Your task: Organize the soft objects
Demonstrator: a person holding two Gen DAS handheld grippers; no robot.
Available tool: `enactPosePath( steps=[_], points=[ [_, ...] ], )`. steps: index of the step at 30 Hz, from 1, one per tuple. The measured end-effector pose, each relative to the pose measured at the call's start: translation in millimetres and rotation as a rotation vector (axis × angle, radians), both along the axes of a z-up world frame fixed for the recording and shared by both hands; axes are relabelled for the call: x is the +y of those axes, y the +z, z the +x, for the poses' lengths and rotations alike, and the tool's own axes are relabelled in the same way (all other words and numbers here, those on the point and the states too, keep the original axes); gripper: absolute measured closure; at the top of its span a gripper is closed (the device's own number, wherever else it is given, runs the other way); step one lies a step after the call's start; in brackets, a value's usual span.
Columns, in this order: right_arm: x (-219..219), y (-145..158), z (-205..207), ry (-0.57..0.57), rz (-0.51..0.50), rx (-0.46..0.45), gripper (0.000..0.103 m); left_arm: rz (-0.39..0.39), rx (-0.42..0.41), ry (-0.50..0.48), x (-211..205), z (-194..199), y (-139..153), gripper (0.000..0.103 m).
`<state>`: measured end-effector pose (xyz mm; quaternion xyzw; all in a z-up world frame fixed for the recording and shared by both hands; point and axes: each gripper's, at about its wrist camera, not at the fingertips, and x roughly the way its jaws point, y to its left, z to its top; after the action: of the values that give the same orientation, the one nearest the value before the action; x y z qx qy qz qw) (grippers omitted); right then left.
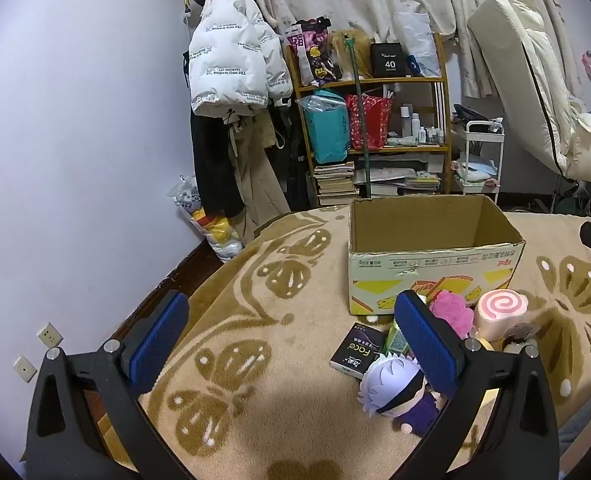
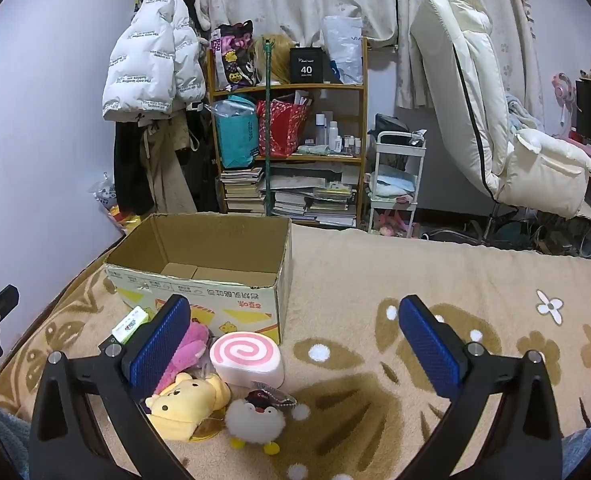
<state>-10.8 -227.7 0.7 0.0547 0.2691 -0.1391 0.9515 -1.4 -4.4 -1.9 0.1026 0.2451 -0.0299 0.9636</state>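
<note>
An empty cardboard box (image 1: 435, 256) (image 2: 199, 276) stands open on a beige patterned blanket (image 1: 279, 340) (image 2: 375, 320). In front of it lie a pink swirl roll cushion (image 1: 501, 314) (image 2: 247, 356), a pink fluffy toy (image 1: 451, 312) (image 2: 191, 344), a white-haired doll (image 1: 395, 388), a yellow bear plush (image 2: 187, 404) and a white penguin plush (image 2: 257, 418). My left gripper (image 1: 291, 344) is open above the blanket, left of the pile. Held wide open too, my right gripper (image 2: 295, 344) hovers over the roll cushion and penguin, touching nothing.
A dark "Face" packet (image 1: 355, 354) and a green-white packet (image 2: 129, 322) lie among the toys. Behind the bed stand a cluttered shelf (image 2: 291, 120), hanging coats (image 1: 231, 64), a white cart (image 2: 395, 176) and a white recliner chair (image 2: 495, 120). The wall is at left.
</note>
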Motion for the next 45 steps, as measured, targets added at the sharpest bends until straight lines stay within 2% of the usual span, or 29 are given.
enactPosePath(
  steps=[45],
  points=[
    [0.1, -0.4, 0.4, 0.0, 0.008, 0.004, 0.0, 0.003, 0.002, -0.002, -6.8, -0.8, -3.8, 0.001]
  ],
)
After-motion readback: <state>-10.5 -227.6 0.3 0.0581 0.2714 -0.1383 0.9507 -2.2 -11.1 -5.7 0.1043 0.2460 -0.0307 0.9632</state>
